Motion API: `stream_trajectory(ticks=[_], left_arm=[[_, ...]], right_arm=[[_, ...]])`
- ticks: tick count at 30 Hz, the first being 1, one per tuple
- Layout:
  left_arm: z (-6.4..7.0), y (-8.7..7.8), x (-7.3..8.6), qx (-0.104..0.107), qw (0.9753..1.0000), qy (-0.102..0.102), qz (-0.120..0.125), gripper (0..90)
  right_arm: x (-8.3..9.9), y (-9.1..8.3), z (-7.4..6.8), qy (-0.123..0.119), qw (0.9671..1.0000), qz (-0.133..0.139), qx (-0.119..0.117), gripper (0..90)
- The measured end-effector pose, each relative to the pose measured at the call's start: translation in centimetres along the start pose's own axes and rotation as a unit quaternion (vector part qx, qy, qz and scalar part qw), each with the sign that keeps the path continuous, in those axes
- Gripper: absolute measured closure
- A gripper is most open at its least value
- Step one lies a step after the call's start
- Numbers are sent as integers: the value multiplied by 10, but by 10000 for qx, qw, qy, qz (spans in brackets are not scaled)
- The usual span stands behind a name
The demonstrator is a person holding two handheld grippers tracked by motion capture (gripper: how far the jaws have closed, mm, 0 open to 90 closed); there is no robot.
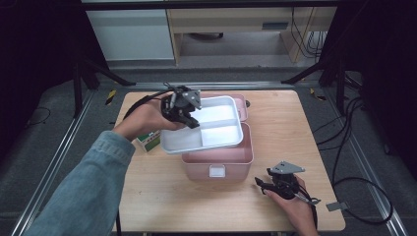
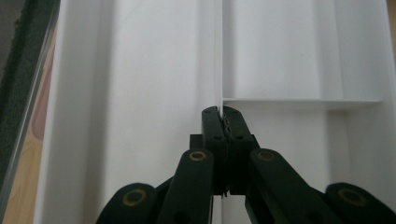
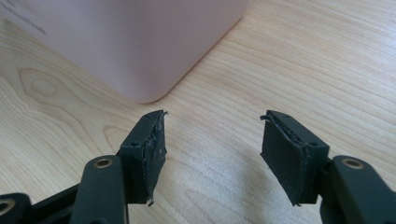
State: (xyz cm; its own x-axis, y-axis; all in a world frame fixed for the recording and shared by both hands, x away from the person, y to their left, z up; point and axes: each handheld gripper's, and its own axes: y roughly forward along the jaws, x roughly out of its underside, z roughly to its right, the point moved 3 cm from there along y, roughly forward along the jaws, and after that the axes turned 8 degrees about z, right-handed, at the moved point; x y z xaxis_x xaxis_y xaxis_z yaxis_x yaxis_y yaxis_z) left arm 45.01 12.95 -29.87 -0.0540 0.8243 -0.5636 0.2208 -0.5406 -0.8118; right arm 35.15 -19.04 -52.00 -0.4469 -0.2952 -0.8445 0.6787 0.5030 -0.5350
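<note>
Just left of the frame's centre in the high view, the left gripper (image 1: 189,119) holds the white divided tray (image 1: 219,135), which sits tilted over the pink lunch box (image 1: 219,160), its left end jutting past the box's rim and not seated. From the left gripper view, the jaws are clamped tight on the tray's thin centre divider (image 2: 219,56), right where the cross wall meets it. At lower right of the high view, the right gripper (image 1: 281,186) rests near the table's front edge, jaws spread wide with nothing between them, the box's rounded corner (image 3: 144,88) just ahead. Judging from this, the step in hand is moving the tray at the box; the next move calls for keeping it level and square with the rim. A small green carton (image 1: 148,141) stands beside the left hand (image 1: 142,120).
</note>
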Motion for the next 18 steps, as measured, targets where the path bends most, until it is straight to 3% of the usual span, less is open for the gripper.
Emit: stream_trajectory(ticks=[10, 18], left_arm=[[0, -54, 59, -461, 9979, -456, 65, 899], [6, -74, 92, -659, 9956, -652, 106, 899]], right_arm=[[-3, 4, 3, 3, 10000, -28, 21, 386], [-1, 4, 7, 63, 9999, -65, 48, 389]])
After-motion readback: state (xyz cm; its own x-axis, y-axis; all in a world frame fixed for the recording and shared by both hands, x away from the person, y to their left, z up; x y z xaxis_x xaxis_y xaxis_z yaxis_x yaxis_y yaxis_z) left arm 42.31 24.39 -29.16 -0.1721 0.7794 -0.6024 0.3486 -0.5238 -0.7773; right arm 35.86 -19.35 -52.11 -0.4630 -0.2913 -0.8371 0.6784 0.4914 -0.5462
